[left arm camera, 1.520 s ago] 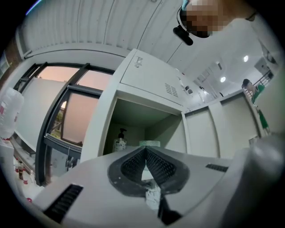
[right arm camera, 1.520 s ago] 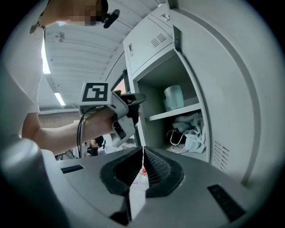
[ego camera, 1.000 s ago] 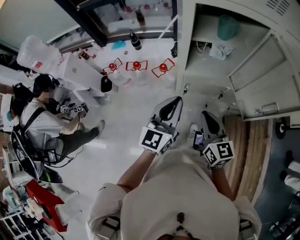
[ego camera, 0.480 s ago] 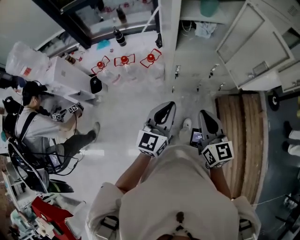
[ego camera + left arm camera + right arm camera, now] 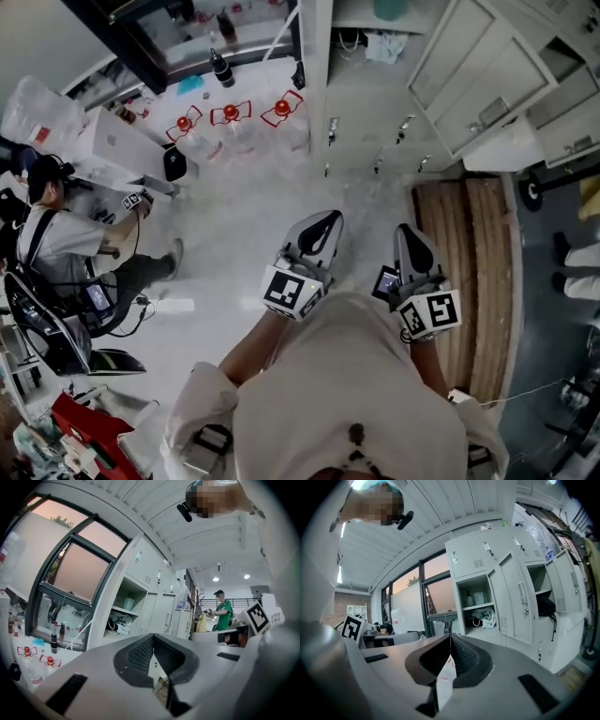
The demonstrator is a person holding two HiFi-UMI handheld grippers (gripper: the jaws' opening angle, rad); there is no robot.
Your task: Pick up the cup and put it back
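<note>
One locker bank (image 5: 520,588); two compartments standing open.
One teal cup (image 5: 479,597), on shelf inside locker bank.
One small bottle (image 5: 468,599), just beside teal cup, same shelf.
One white cloth heap (image 5: 485,618), under that shelf.
Three red-capped clear bottles (image 5: 230,113), row on floor left of locker bank.
One dark bottle (image 5: 218,66), behind that row.
Two other people: seated person (image 5: 56,239) well left of locker bank, person in green shirt (image 5: 224,613) past its far end.
Two grippers: left gripper (image 5: 323,225), right gripper (image 5: 405,239), both in front of locker bank.
Two marker cubes (image 5: 292,291), one per gripper.
</note>
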